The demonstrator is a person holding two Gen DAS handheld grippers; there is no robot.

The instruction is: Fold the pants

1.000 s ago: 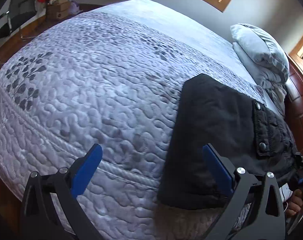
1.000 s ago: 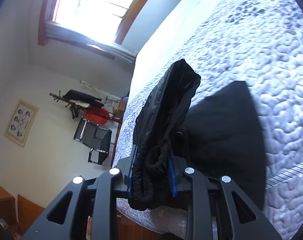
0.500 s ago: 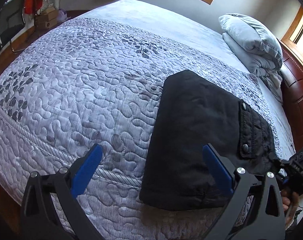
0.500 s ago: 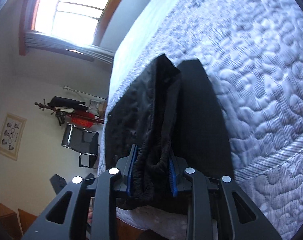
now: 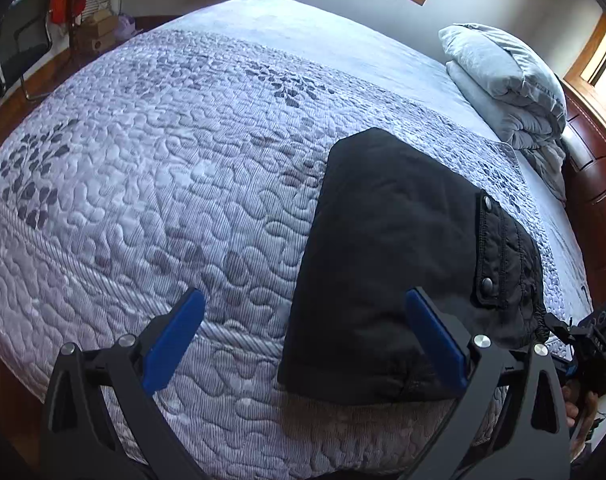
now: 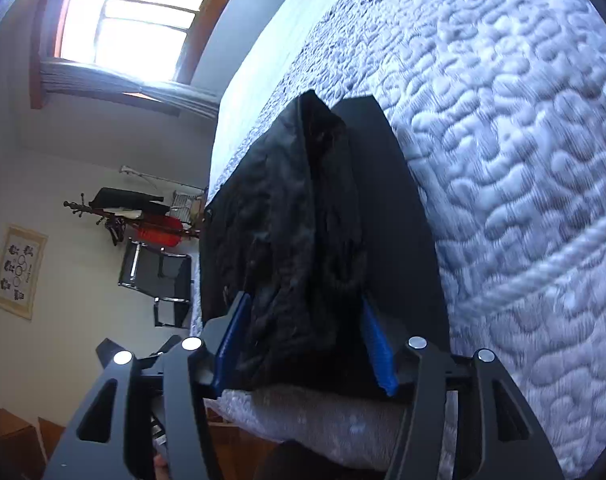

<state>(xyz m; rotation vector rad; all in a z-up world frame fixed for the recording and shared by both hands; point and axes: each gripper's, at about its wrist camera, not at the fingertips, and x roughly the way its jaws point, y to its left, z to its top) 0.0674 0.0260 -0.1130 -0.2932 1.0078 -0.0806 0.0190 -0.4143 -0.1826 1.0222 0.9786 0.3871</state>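
The black pants (image 5: 391,264) lie folded into a compact rectangle on the quilted bed (image 5: 175,184), near its front edge, with a snap-button flap on the right side. My left gripper (image 5: 307,340) is open and empty, hovering just in front of the pants' left edge. My right gripper (image 6: 307,332) has its jaws spread around the pants' bunched waistband end (image 6: 303,240), which still sits between the blue pads (image 6: 377,344). The right gripper also shows at the right edge of the left wrist view (image 5: 591,344).
A folded grey blanket (image 5: 507,88) lies at the head of the bed by a wooden headboard (image 5: 599,184). A chair (image 6: 159,276) and a coat rack (image 6: 135,216) stand beyond the bed's far side. Windows are in the walls.
The right gripper's jaws have spread apart from the waistband they were clamping. The folded pants have settled flat on the bed. The left gripper stayed open and drew back a little.
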